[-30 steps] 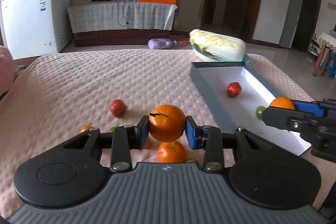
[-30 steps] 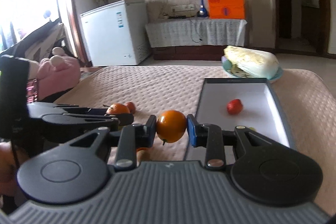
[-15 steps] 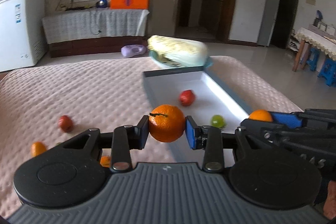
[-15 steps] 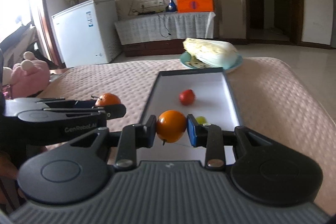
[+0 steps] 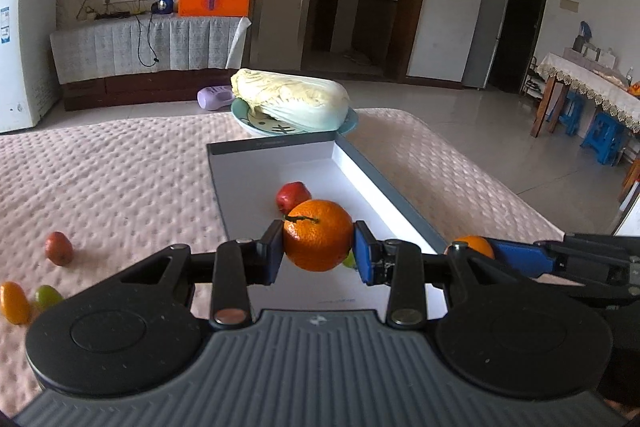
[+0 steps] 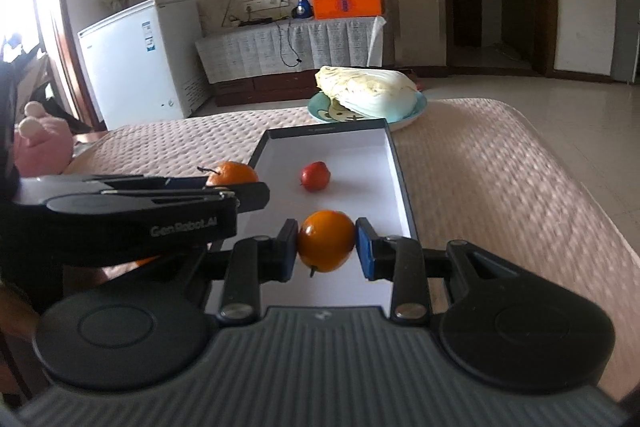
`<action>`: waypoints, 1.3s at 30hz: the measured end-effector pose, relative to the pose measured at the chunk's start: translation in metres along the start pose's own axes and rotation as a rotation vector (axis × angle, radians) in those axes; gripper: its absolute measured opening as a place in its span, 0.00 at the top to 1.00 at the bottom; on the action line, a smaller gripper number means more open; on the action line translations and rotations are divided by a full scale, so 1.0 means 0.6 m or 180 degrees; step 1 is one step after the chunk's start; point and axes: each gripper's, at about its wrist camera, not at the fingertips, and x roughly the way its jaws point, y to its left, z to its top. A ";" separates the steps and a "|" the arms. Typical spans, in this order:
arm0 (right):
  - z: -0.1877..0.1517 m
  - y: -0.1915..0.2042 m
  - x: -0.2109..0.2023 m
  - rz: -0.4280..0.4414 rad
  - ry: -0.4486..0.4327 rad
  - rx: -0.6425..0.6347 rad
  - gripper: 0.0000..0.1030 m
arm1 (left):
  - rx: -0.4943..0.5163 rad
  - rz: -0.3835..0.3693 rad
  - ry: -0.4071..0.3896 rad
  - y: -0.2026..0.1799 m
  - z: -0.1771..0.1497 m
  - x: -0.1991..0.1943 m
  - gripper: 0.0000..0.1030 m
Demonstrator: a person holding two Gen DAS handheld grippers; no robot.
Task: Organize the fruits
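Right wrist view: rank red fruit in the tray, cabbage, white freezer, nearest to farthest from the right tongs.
1. Red fruit: in the white tray, just beyond the right tongs, which grip a small orange fruit.
2. Cabbage: on the plate past the tray's far end, slightly right.
3. White freezer: on the floor beyond the table, far left.

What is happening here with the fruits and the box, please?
A person is sorting fruit with two handheld grippers. The left gripper is shut on an orange, and the right gripper is shut on a smaller orange fruit. Both hang over the white box, which already holds a red fruit. Three more fruits lie on the pink cover.
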 end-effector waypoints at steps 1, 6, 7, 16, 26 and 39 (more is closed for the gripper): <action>0.000 -0.002 0.000 -0.0025 0.0006 0.0005 0.67 | 0.0003 -0.0003 -0.0006 -0.002 0.001 0.003 0.59; -0.001 -0.014 -0.010 -0.0127 -0.0051 0.0068 0.67 | 0.0034 -0.0020 0.0013 -0.013 0.005 0.026 0.59; 0.000 -0.017 -0.013 -0.0158 -0.0092 0.0085 0.67 | 0.0031 -0.0025 0.0030 -0.013 0.005 0.031 0.59; 0.007 -0.040 -0.026 -0.0205 -0.0264 0.0255 0.67 | 0.0083 -0.0058 0.0203 -0.025 0.000 0.082 0.59; 0.005 -0.048 -0.026 -0.0201 -0.0252 0.0303 0.67 | 0.0151 -0.0160 0.0339 -0.044 -0.008 0.109 0.59; 0.029 -0.028 -0.024 -0.0054 -0.0458 0.0159 0.67 | 0.0233 -0.0021 0.0361 -0.026 -0.024 0.105 0.48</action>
